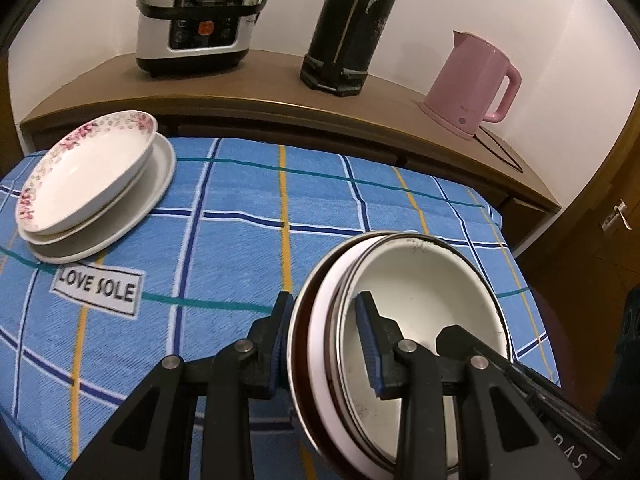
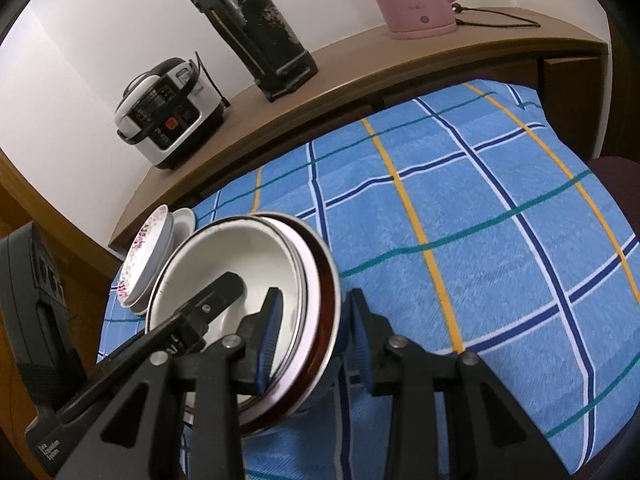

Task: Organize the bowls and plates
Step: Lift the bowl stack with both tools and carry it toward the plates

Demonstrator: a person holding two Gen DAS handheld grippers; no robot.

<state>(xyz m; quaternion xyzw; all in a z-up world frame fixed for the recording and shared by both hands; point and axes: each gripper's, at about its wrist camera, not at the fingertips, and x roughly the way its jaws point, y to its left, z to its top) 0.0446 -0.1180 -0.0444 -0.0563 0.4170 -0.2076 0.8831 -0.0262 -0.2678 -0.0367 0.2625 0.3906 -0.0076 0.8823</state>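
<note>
A stack of nested bowls (image 1: 416, 320), white inside with dark metal rims, is held above the blue checked tablecloth (image 1: 240, 208). My left gripper (image 1: 326, 344) is shut on the stack's left rim, one finger inside the top bowl, one outside. My right gripper (image 2: 314, 332) is shut on the opposite rim of the same bowl stack (image 2: 248, 280). A pink-flowered shallow bowl (image 1: 84, 172) sits on a white plate (image 1: 132, 208) at the table's far left; both also show in the right wrist view (image 2: 148, 256).
A wooden shelf (image 1: 280, 84) behind the table carries a rice cooker (image 1: 200, 16), a black thermos (image 1: 352, 28) and a pink kettle (image 1: 472, 84). A label reading "LOVE SOLE" (image 1: 96, 288) is on the cloth.
</note>
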